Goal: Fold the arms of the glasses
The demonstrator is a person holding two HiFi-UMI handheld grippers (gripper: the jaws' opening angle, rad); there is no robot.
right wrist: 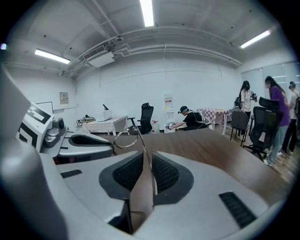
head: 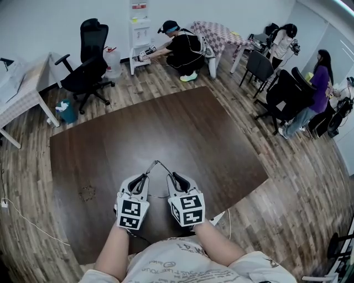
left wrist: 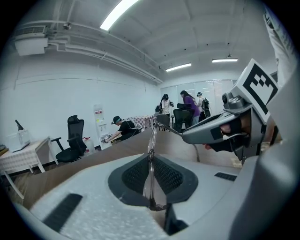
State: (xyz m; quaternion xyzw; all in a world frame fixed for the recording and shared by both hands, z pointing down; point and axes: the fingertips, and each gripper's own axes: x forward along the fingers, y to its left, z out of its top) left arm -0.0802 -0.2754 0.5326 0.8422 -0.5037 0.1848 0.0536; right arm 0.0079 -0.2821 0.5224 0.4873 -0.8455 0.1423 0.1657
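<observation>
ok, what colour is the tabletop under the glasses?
Dark brown wood-grain tabletop, plain, no cloth. It shows best in the head view, below the glasses.

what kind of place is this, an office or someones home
Most likely an office or lab workroom, not a home: a black swivel chair, ceiling strip lights under exposed ducting, and several other people busy around the edges of the room.

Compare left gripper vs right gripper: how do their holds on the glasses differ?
The left gripper is shut on the glasses' lens rim; the right gripper's pads stand apart. The left gripper takes the front; the right gripper has only the thin temple arm running through its gap. Shared: both side by side above the brown table.
</observation>
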